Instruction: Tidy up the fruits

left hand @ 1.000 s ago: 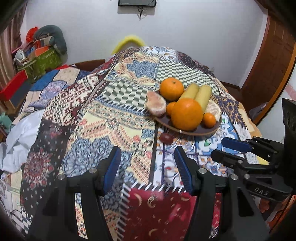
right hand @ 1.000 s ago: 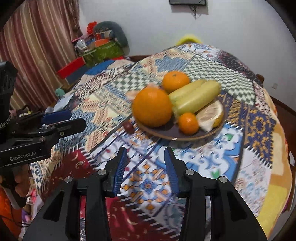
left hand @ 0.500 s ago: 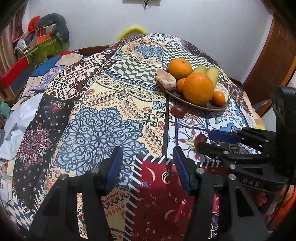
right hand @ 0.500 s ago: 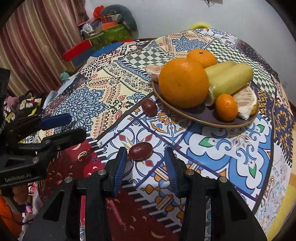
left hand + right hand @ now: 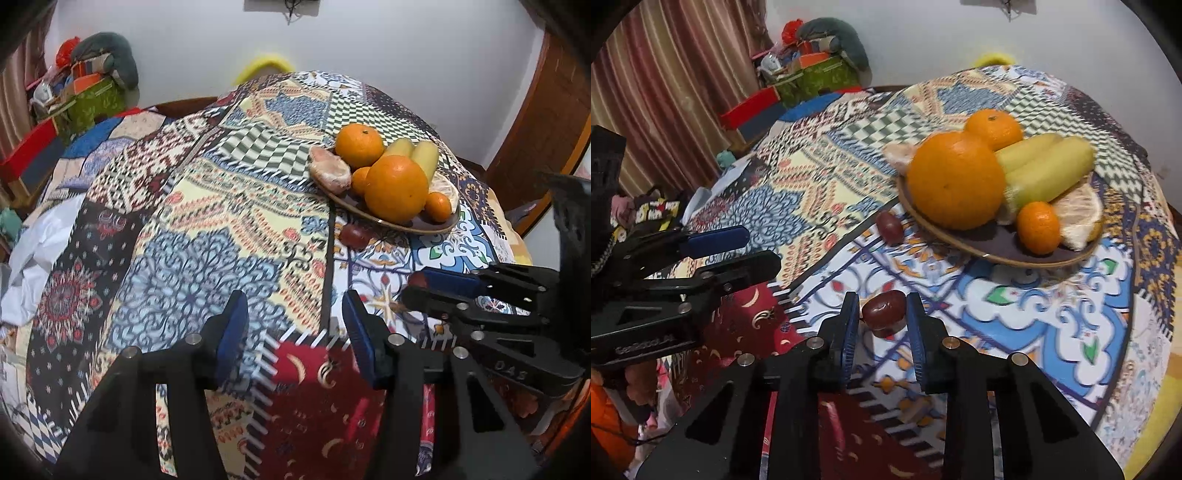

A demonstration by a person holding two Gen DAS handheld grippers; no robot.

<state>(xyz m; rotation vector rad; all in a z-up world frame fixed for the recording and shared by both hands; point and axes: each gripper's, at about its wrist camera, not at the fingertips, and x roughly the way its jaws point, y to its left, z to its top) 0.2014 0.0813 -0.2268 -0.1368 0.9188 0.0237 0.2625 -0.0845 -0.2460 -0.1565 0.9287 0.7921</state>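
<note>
Both wrist cameras look steeply down, close over the patchwork cloth point(image 5: 221, 229), sharing the fruit plate point(image 5: 1004, 254).

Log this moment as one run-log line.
right tool: closing on red grape | left tool: open, empty | second grape: beside plate

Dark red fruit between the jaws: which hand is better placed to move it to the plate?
Right. The right gripper has just been closing its jaws around the dark red fruit, a short way from the plate. The left gripper is empty.

Right tongs point(image 5: 882, 314) just closed in onto dark red grape point(image 5: 884, 310), pads at both its sides. Left tongs point(image 5: 295, 325) narrowed slightly, nothing between them, over patterned bedspread point(image 5: 207, 236).
</note>
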